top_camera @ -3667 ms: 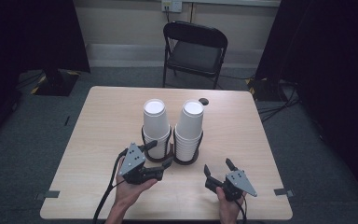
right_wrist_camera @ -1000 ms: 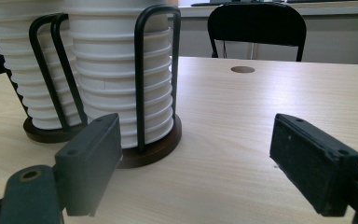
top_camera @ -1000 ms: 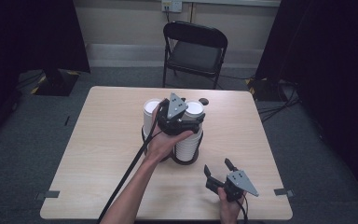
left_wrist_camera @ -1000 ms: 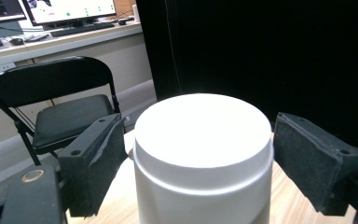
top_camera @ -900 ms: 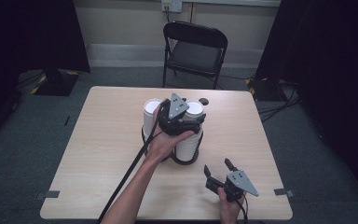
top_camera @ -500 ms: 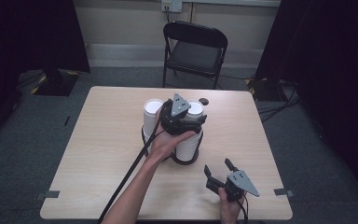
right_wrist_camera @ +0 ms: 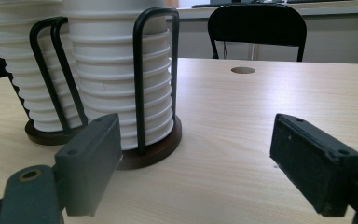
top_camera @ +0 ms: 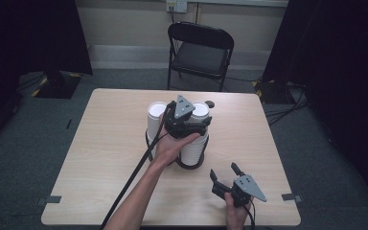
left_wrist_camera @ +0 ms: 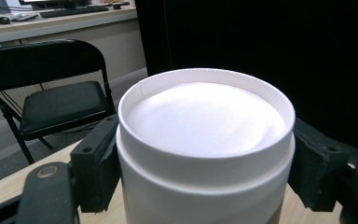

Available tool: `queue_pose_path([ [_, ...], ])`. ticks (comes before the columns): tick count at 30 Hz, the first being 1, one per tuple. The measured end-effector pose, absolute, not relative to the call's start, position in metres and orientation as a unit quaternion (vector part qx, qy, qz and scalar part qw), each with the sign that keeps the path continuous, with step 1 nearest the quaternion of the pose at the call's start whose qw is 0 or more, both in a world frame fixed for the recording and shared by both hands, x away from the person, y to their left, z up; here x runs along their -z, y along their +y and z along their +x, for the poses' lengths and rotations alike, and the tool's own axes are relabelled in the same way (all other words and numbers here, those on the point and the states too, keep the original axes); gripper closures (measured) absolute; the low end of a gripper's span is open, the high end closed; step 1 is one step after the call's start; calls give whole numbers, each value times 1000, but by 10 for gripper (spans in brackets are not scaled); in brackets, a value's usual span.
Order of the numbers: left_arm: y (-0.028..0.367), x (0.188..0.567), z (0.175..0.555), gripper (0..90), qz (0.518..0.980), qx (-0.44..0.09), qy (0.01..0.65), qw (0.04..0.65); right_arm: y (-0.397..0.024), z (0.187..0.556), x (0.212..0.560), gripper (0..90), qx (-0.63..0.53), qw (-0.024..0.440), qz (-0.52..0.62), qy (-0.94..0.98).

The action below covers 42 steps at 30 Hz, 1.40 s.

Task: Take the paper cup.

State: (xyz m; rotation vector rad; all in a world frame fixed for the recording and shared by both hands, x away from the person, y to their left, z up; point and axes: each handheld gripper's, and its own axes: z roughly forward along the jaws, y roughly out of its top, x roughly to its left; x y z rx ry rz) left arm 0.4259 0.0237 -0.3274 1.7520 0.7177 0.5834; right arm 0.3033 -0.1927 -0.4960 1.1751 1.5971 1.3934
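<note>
Two stacks of upturned white paper cups stand in black wire holders mid-table: the left stack (top_camera: 155,115) and the right stack (top_camera: 191,148). My left gripper (top_camera: 197,116) reaches over the top of the right stack. Its jaws have just been closing on the top cup (left_wrist_camera: 205,121), and both pads (left_wrist_camera: 95,163) touch that cup's sides just under the rim. My right gripper (top_camera: 224,171) rests near the table's front right, open and with nothing in it. In its own view the right gripper (right_wrist_camera: 198,161) faces the right stack (right_wrist_camera: 116,70) and its round base (right_wrist_camera: 154,149).
A black folding chair (top_camera: 199,50) stands behind the table (top_camera: 100,143). A small dark round disc (top_camera: 210,103) sits in the tabletop behind the stacks. Black curtains hang to the left and right. A cable trails from the left gripper along the forearm.
Since the earliest frame the left hand has gone from the table's front up to the top of the right stack. Over the last second both hands keep still.
</note>
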Motion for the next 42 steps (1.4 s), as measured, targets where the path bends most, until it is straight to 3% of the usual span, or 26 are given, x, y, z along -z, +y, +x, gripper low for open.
queue_pose_path([
  [16,28,323,430,226,735,-232,302,561,-193,303,496,147,-539,352,455,615],
  [42,37,306,423,228,690,-242,303,612,-193,303,496,149,-540,353,454,615],
])
